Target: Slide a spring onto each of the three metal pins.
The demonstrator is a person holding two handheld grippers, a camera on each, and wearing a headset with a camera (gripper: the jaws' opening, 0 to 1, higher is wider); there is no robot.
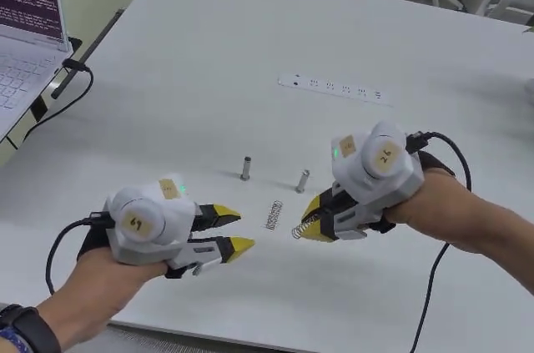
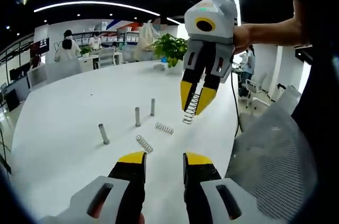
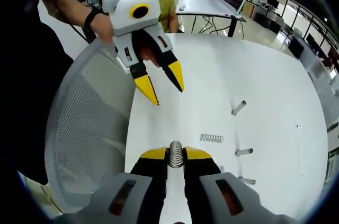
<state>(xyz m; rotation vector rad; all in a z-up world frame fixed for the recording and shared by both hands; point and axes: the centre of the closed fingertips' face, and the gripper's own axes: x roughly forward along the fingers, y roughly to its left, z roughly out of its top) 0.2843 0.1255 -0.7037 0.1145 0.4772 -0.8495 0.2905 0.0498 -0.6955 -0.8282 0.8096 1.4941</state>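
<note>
Left gripper (image 1: 242,229) nearest, jaws apart, empty; right gripper (image 1: 307,221) at its 3 o'clock, jaws clamped on a spring (image 1: 298,230); loose spring (image 1: 273,215) on counter (image 1: 250,52) between them, pin (image 1: 246,168) upright at its 11 o'clock, second pin (image 1: 303,180) at 1 o'clock.

Matt table (image 1: 250,27), glossy metal pins (image 1: 246,168)
</note>
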